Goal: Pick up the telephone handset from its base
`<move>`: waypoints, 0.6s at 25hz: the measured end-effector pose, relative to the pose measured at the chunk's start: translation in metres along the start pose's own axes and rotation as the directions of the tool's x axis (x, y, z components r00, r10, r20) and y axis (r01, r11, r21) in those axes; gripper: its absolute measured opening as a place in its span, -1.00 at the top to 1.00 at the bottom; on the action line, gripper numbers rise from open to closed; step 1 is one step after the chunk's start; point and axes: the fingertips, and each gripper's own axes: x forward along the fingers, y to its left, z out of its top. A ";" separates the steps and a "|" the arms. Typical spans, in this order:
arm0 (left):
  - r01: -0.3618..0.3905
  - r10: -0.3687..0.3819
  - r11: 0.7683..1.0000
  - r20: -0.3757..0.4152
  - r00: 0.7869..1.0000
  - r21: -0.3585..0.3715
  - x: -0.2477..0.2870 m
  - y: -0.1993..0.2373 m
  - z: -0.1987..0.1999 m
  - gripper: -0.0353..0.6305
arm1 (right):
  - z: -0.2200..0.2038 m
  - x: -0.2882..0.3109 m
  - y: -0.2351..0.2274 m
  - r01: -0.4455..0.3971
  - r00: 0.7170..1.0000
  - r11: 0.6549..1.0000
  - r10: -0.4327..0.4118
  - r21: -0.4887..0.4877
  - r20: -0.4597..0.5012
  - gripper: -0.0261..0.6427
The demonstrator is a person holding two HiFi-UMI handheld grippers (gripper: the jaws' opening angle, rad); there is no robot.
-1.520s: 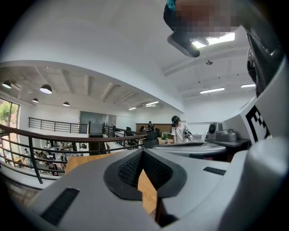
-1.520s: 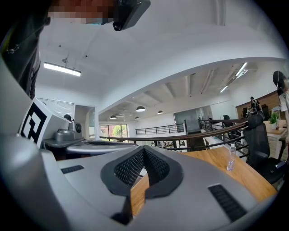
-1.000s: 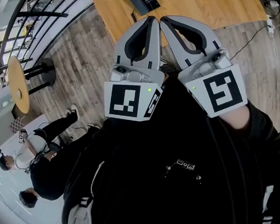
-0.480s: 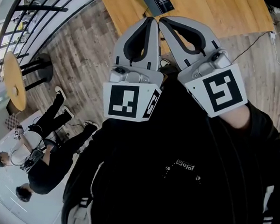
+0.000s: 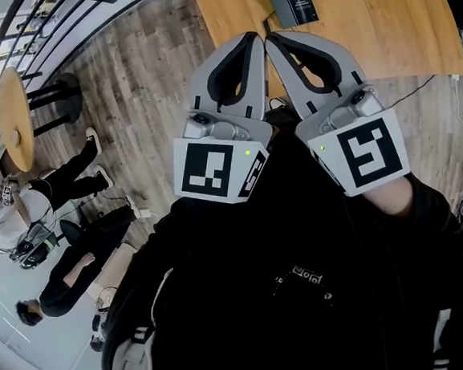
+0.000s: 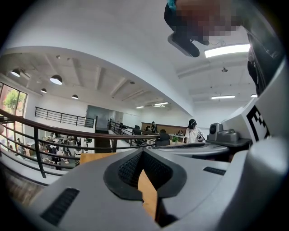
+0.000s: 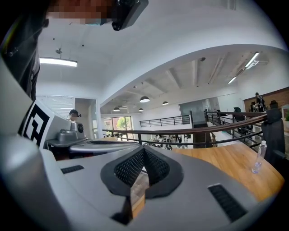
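- The left gripper (image 5: 256, 39) is held in front of the person's chest, with its jaws pointing away toward the far side. In the left gripper view (image 6: 142, 151) the two dark pads meet at the tips, so the claw is fully closed and holds nothing.
- The right gripper (image 5: 271, 39) is just beside it on the right, and the tips of the two grippers are almost together. In the right gripper view (image 7: 143, 150) its pads also meet at the tips, and nothing is between them.
- Each gripper carries a marker cube near the body: the left cube (image 5: 217, 169) and the right cube (image 5: 367, 152).
- The telephone (image 5: 292, 0) is a dark flat device on the wooden table (image 5: 374, 31), at the far side of the scene and close to the near edge of the table. It lies beyond the gripper tips and neither gripper touches it. The handset cannot be told apart from the base at this size.
- A thin cable (image 5: 422, 76) runs over the wooden floor (image 5: 144, 76) to the right of the table.
- On the left there is a small round table (image 5: 15, 121), and nearer are other people (image 5: 62, 189) on the floor.
- A clear water bottle (image 7: 258, 158) stands on the table at the right of the right gripper view.
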 end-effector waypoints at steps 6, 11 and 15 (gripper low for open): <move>0.019 -0.019 0.999 0.002 1.000 -0.031 -0.004 0.026 -0.009 0.89 | -0.011 0.023 0.010 0.022 0.999 1.000 -0.022 0.003 -0.030 0.87; 0.012 -0.012 0.999 0.005 1.000 -0.048 -0.009 0.036 -0.010 0.89 | -0.012 0.031 0.018 0.013 0.999 1.000 -0.013 -0.010 -0.039 0.87; -0.005 0.005 0.998 0.008 1.000 -0.056 -0.009 0.041 -0.009 0.89 | -0.011 0.037 0.019 0.002 0.999 1.000 -0.002 -0.012 -0.044 0.87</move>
